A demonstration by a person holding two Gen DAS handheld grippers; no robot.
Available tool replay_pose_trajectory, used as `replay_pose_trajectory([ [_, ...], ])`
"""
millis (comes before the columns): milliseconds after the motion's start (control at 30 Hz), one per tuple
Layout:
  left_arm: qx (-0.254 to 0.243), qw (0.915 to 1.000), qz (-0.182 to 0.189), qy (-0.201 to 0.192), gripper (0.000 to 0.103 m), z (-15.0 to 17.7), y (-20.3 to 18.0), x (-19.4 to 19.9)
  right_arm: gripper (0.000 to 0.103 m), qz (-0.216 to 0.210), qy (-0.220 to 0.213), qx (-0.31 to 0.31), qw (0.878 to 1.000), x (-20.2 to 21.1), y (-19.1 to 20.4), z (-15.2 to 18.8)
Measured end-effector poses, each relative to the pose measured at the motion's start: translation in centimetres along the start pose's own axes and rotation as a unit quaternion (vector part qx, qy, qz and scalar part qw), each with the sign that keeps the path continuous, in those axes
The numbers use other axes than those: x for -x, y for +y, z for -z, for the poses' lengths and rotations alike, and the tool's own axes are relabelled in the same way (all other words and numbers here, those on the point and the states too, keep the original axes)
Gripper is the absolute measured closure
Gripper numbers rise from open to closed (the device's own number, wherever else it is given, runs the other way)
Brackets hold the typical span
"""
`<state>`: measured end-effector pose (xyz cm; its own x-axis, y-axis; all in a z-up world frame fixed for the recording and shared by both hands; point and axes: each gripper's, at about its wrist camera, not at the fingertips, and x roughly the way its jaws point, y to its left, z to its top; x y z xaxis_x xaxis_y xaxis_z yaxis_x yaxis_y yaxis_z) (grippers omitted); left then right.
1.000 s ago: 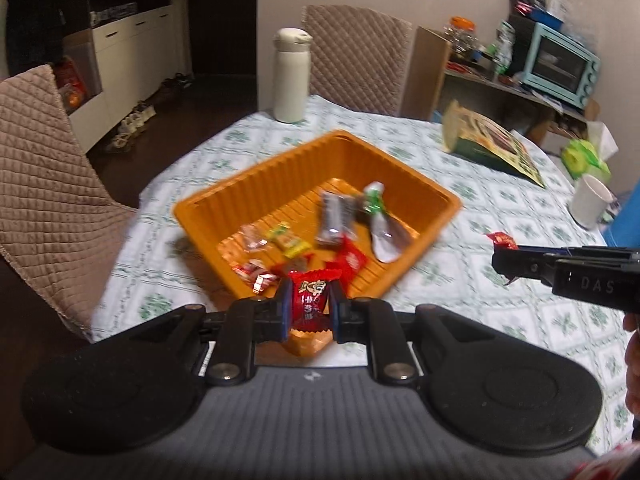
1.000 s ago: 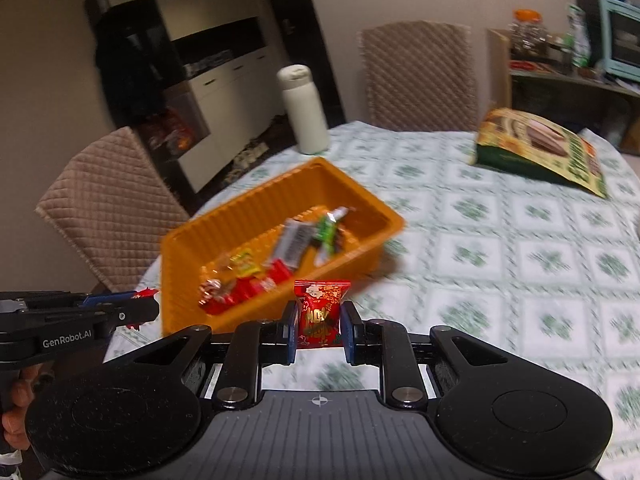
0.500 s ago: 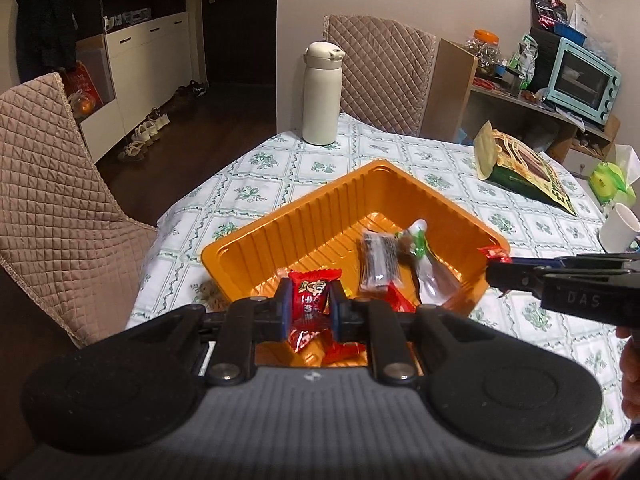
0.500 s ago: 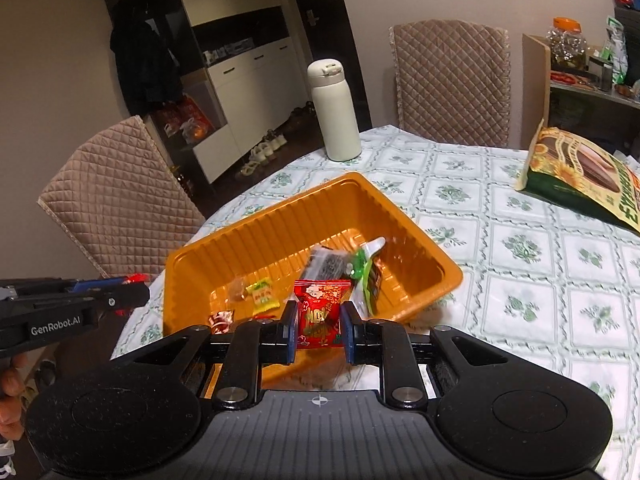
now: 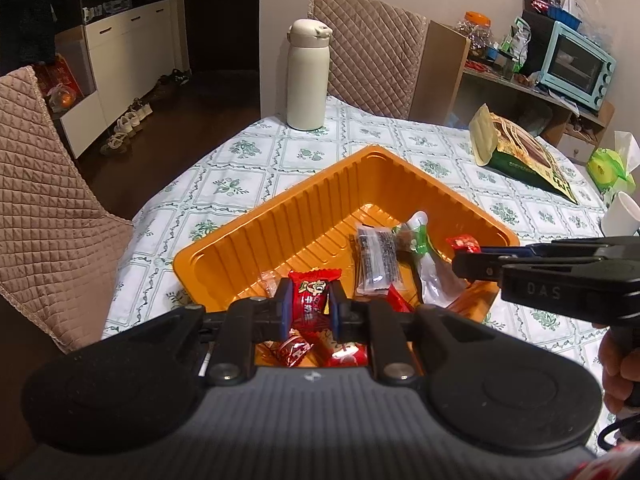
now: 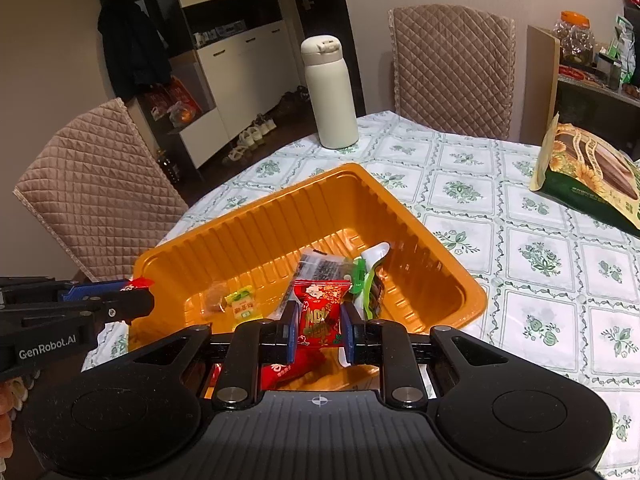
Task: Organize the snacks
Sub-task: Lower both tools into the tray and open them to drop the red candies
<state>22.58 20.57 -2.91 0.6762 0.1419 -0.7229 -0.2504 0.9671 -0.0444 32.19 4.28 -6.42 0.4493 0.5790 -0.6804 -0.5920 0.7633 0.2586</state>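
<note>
An orange ribbed tray [image 5: 304, 216] [image 6: 256, 224] sits on the patterned tablecloth and holds several wrapped snacks, among them a dark bar [image 5: 376, 258] and a green-and-white packet [image 6: 370, 276]. My left gripper [image 5: 310, 306] is shut on a red wrapped candy [image 5: 313, 300] over the tray's near corner. My right gripper [image 6: 320, 322] is shut on a red and gold candy [image 6: 320, 312] over the tray's near side. In the left wrist view the right gripper [image 5: 460, 266] reaches in from the right with its candy [image 5: 464, 243] showing. In the right wrist view the left gripper [image 6: 142, 300] enters from the left.
A white thermos [image 5: 307, 76] stands beyond the tray. A sunflower-seed bag [image 6: 588, 176] lies at the right, with a white cup [image 5: 622, 214] near it. Quilted chairs [image 5: 44, 184] [image 6: 452, 76] stand at the left and far sides. A hand [image 5: 618, 364] grips the right handle.
Both grippers have come forward over the tray, each still holding its candy. The tray now fills more of both views.
</note>
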Motion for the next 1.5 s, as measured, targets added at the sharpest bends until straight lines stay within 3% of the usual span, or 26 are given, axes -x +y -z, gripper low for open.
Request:
replay_pose_trajectory([
  [833, -0.004, 0.9995, 0.025, 0.016, 0.087, -0.8, 0.8, -2.2, 0.08, 0.018, 0.011, -0.02, 1.0, -2.6, -0.5, -0.8],
  [1500, -0.03, 0.9984, 0.033, 0.036, 0.086, -4.1, -1.5, -8.0, 0.079, 0.04, 0.006, -0.038, 0.998, -3.0, -1.7, -2.0],
])
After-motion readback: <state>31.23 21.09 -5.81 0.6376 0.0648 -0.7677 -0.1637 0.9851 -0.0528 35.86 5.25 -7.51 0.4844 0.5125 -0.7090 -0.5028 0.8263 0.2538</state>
